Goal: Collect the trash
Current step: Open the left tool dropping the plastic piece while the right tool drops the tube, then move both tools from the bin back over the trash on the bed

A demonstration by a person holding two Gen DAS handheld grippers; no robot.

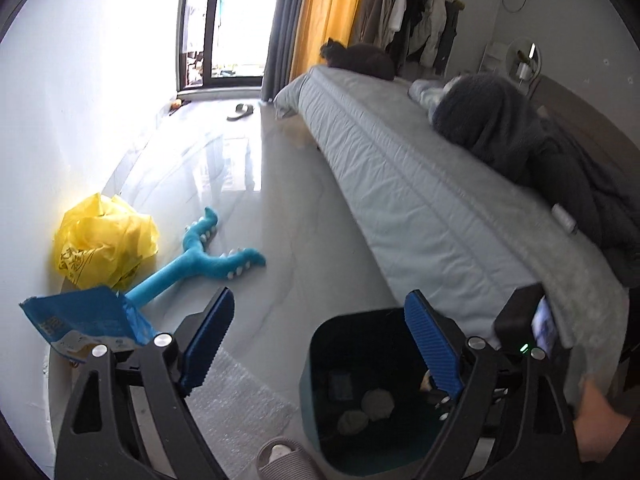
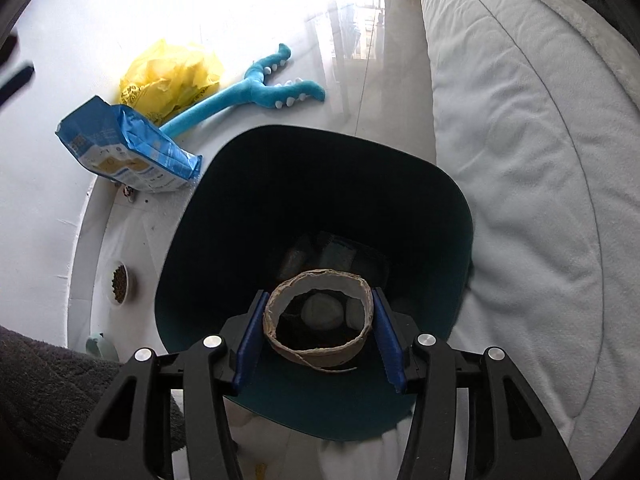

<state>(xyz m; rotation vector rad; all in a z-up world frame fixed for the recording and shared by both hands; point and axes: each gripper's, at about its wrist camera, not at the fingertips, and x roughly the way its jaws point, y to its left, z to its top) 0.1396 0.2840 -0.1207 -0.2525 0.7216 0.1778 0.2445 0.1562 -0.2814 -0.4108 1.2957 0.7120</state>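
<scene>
A dark teal trash bin [image 2: 448, 196] stands on the floor beside the bed, with crumpled paper balls [image 2: 322, 312] at its bottom. My right gripper [image 2: 318, 320] is shut on a brown cardboard tape roll [image 2: 280, 344] and holds it over the bin's opening. My left gripper [image 1: 318, 320] is open and empty, above the floor just left of the bin [image 1: 308, 392]. A crumpled yellow plastic bag [image 1: 104, 240] and a blue food pouch [image 1: 80, 320] lie on the floor by the wall; both also show in the right wrist view, bag [image 2: 172, 76] and pouch [image 2: 124, 148].
A blue plush toy [image 1: 200, 260] lies on the floor between bag and bin. The bed [image 1: 400, 184] with grey quilt runs along the right. Bubble wrap [image 1: 236, 408] and a slipper [image 1: 280, 460] lie near the bin. A pet food bowl [image 2: 120, 282] sits by the wall.
</scene>
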